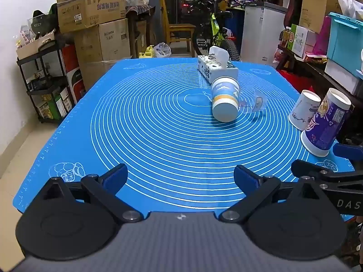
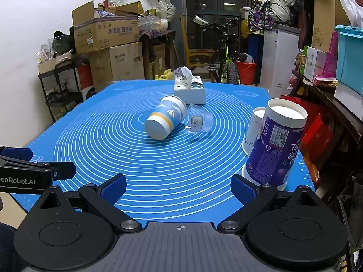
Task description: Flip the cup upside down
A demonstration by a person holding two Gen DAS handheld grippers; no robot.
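A blue and white paper cup (image 1: 225,100) with an orange band lies on its side near the middle of the blue mat (image 1: 158,136), its base toward me; it also shows in the right wrist view (image 2: 165,120). A purple cup (image 1: 325,122) (image 2: 275,146) and a white cup (image 1: 304,110) (image 2: 254,129) stand at the mat's right edge. My left gripper (image 1: 180,178) is open and empty over the mat's near edge. My right gripper (image 2: 178,189) is open and empty, its right finger close to the purple cup's base.
A tissue box (image 1: 216,69) (image 2: 190,89) stands behind the lying cup. A small clear plastic bag (image 1: 255,103) (image 2: 198,122) lies just right of that cup. Cardboard boxes (image 1: 95,22), a black shelf, a bicycle and a cluttered side table surround the mat.
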